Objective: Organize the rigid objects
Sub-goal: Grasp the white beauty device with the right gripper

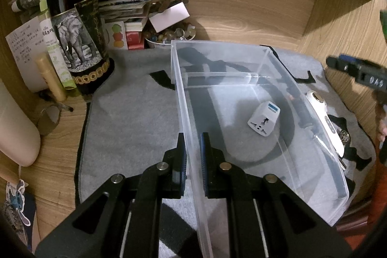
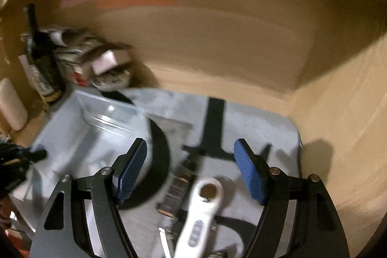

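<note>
Progress partial: white cube-shaped travel adapter (image 1: 263, 118) lies inside clear plastic bin (image 1: 312, 195), whose near-left wall the left gripper (image 1: 193, 157) clamps; white handheld device (image 2: 200, 212) remains on grey mat (image 2: 261, 127), right gripper (image 2: 189, 173) jaws released, empty above it.

Clear plastic bin (image 1: 241, 93) on grey mat; white travel adapter (image 1: 264, 118) tilted inside.

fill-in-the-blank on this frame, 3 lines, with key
1. The left gripper is shut on the bin's ____.
2. The only item inside the bin is a white ____.
3. The right gripper's jaws are open and hold ____.

Missing words: wall; adapter; nothing
</note>
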`<control>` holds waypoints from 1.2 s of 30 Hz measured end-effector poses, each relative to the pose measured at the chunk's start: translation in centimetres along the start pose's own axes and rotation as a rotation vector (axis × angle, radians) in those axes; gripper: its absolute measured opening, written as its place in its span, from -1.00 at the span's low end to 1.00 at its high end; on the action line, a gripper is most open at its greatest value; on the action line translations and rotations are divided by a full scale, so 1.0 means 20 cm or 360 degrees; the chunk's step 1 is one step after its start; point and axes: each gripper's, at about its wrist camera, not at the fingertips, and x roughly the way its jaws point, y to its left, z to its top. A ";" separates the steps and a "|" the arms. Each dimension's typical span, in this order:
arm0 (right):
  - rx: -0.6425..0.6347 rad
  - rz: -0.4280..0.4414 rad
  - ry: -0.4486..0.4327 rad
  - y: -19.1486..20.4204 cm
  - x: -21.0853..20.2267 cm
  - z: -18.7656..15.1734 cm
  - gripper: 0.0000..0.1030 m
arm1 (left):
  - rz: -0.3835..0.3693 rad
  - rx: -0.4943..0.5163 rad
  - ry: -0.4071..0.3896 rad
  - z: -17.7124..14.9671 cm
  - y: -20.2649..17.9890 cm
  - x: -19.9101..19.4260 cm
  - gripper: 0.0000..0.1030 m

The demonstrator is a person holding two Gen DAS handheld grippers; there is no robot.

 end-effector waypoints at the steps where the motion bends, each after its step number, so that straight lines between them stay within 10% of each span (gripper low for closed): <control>1: 0.0013 -0.0002 0.0025 -0.02 0.02 -0.02 0.39 | 0.0002 0.0001 0.0005 0.00 0.00 0.00 -0.78; 15: 0.0129 0.0003 0.0327 -0.15 0.26 -0.27 0.37 | 0.0003 -0.0011 0.0004 0.00 0.00 0.01 -0.78; 22: 0.0111 0.0092 0.0399 -0.13 0.32 -0.28 -0.24 | 0.0004 -0.0018 0.0009 0.00 0.00 0.02 -0.78; 36: 0.0116 0.0039 0.0061 -0.12 0.02 -0.21 -0.30 | 0.0006 -0.0018 0.0009 0.01 0.00 0.02 -0.78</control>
